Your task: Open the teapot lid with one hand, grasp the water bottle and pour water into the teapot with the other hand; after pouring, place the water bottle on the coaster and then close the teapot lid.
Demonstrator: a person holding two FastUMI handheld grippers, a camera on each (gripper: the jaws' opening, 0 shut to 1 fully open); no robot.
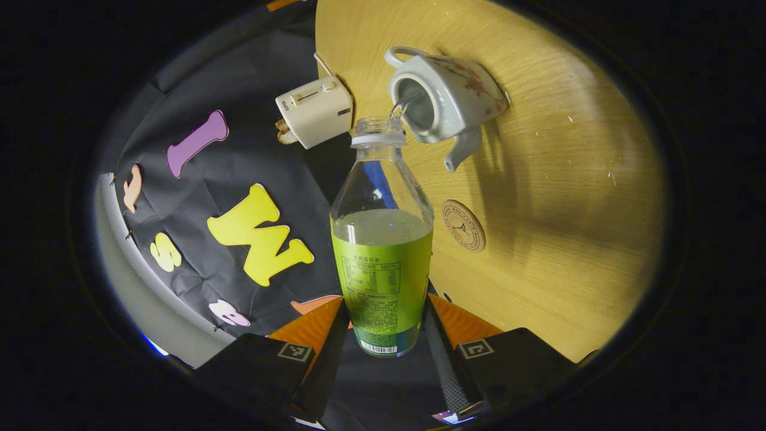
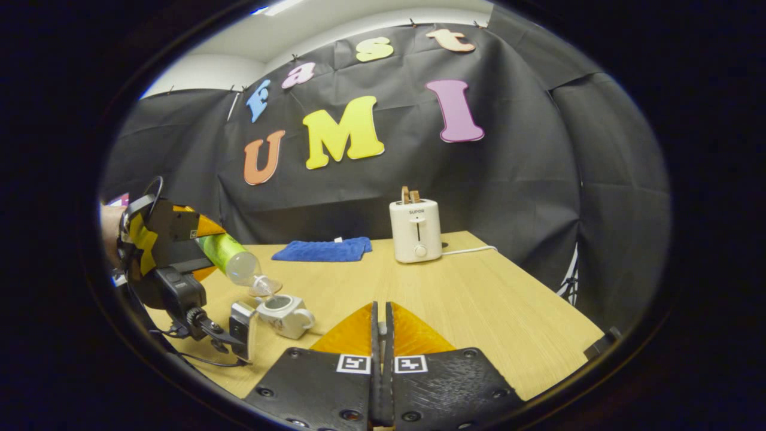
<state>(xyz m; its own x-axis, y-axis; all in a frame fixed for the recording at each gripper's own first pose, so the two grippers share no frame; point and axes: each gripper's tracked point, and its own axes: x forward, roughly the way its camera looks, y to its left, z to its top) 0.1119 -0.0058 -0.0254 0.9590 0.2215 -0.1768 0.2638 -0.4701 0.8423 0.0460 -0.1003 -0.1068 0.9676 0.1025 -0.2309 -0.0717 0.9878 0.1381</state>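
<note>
The left hand-held gripper (image 1: 383,323) is clamped on the water bottle (image 1: 383,239), tilted mouth-down over the open teapot (image 1: 443,96) on the desk (image 1: 568,209), water running into its opening. The coaster (image 1: 464,225) lies bare near the spout. The right hand-held gripper (image 2: 381,335) is level above the desk, fingers together; whether it holds the lid, I cannot tell.

Water bottle (image 1: 383,239) base hidden between the left jaws. Anything pinched in the shut right jaws too thin to tell. Teapot (image 2: 286,315) lid not discernible.
</note>
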